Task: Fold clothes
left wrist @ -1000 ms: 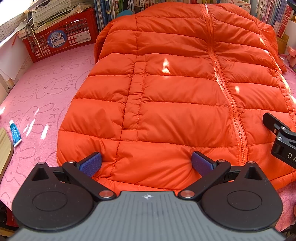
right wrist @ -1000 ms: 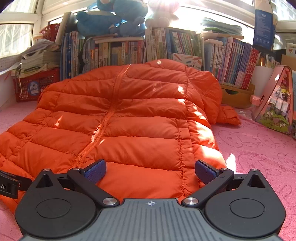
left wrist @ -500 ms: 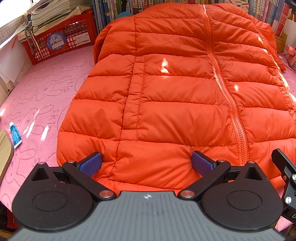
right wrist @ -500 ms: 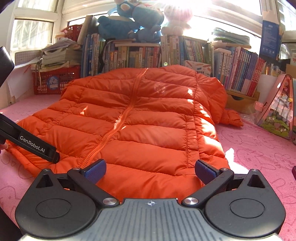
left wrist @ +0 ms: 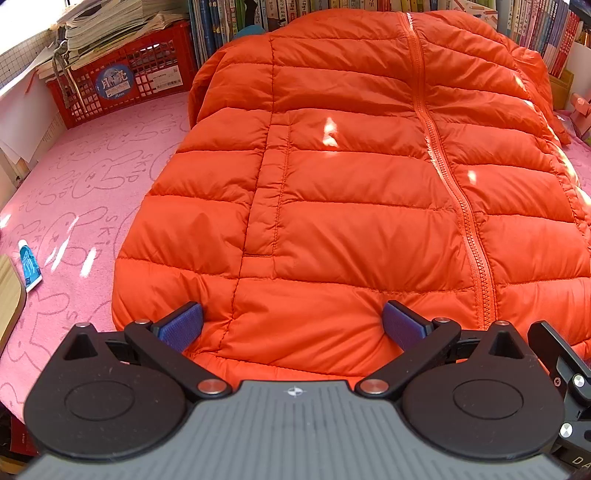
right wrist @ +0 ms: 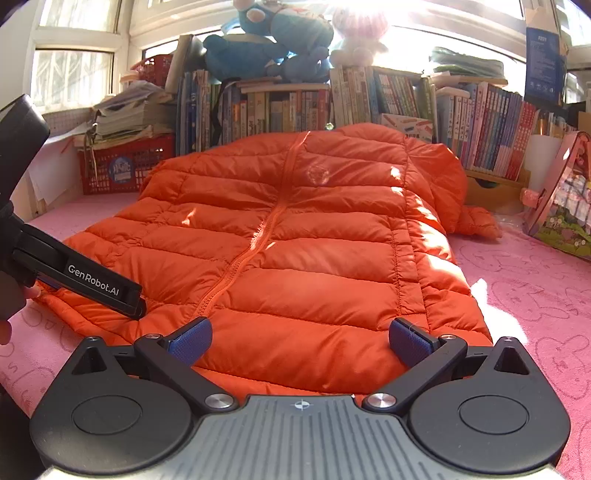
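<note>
An orange quilted puffer jacket (left wrist: 351,192) lies flat and zipped on the pink cloth, hem toward me; it also shows in the right wrist view (right wrist: 295,251). My left gripper (left wrist: 291,326) is open, its blue pads at the hem's left part, holding nothing. My right gripper (right wrist: 301,341) is open at the hem's right part, holding nothing. The left gripper's black body shows in the right wrist view (right wrist: 99,284) over the hem's left corner. The right gripper's body shows at the left wrist view's right edge (left wrist: 565,369).
A pink bunny-print cloth (left wrist: 74,192) covers the surface. A red basket of papers (left wrist: 122,81) stands back left. Rows of books (right wrist: 369,99) line the back with plush toys (right wrist: 280,33) on top. A small blue tube (left wrist: 29,267) lies left. A colourful box (right wrist: 565,199) stands right.
The right gripper has pulled back and to the right, so more of the jacket and the left gripper show in its view. The left gripper has barely moved. Both stay open.
</note>
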Motion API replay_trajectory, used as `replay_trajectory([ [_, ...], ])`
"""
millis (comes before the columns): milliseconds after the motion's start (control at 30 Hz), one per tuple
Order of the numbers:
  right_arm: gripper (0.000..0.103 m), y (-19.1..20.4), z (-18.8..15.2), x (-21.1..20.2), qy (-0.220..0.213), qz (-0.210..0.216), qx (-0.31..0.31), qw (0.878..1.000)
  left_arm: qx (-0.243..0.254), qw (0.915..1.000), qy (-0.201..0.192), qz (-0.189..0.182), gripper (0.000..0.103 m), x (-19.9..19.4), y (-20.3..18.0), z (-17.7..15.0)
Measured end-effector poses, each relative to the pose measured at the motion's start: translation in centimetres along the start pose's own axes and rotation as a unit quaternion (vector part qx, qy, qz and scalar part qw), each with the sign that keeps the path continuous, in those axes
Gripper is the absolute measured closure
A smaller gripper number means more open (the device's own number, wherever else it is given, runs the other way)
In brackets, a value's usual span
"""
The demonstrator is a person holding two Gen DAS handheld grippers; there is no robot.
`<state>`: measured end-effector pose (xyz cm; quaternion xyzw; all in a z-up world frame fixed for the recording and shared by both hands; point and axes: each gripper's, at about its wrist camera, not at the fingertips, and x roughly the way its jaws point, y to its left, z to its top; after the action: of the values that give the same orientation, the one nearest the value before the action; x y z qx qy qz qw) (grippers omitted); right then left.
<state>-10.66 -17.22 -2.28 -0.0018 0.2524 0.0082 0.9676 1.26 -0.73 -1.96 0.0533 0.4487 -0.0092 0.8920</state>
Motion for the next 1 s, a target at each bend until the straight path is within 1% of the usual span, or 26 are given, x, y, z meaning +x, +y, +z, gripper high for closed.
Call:
replay_trajectory([
  [233,0.000,0.7,0.1,0.2,0.013,0.007,-0.007,1.000,0.001,1.0000,-0.002,0.000,0.000,0.0,0.0,0.0],
  [367,0.000,1.5,0.1,0.3,0.011,0.015,-0.015,1.000,0.005,1.0000,-0.003,-0.004,0.000,-0.3,0.1,-0.1],
  [467,0.000,2.9,0.1,0.3,0.004,0.019,-0.049,0.999,0.015,0.9997,-0.008,-0.016,0.000,-1.0,0.7,-0.4],
  [567,0.000,4.2,0.1,0.0,-0.006,0.037,-0.079,0.996,0.028,0.9988,-0.010,-0.040,0.000,-1.8,1.5,-0.9],
  [667,0.000,4.9,0.1,-0.1,-0.004,0.054,-0.092,0.994,0.045,0.9967,-0.015,-0.066,0.000,-2.7,2.5,-1.4],
  [733,0.000,4.8,0.0,-0.3,-0.001,0.061,-0.112,0.992,0.062,0.9952,-0.020,-0.073,0.000,-3.2,3.2,-1.8],
  [833,0.000,4.0,-0.5,-0.8,0.007,0.045,-0.162,0.986,0.093,0.9935,-0.031,-0.057,0.000,-3.7,4.3,-2.5],
  [933,0.000,2.7,-0.8,-1.2,0.014,0.028,-0.189,0.981,0.120,0.9915,-0.034,-0.036,0.000,-4.0,4.7,-3.0],
  [1000,0.000,2.4,-0.9,-1.4,0.013,0.014,-0.210,0.977,0.137,0.9887,-0.042,-0.044,0.000,-4.4,4.6,-3.3],
])
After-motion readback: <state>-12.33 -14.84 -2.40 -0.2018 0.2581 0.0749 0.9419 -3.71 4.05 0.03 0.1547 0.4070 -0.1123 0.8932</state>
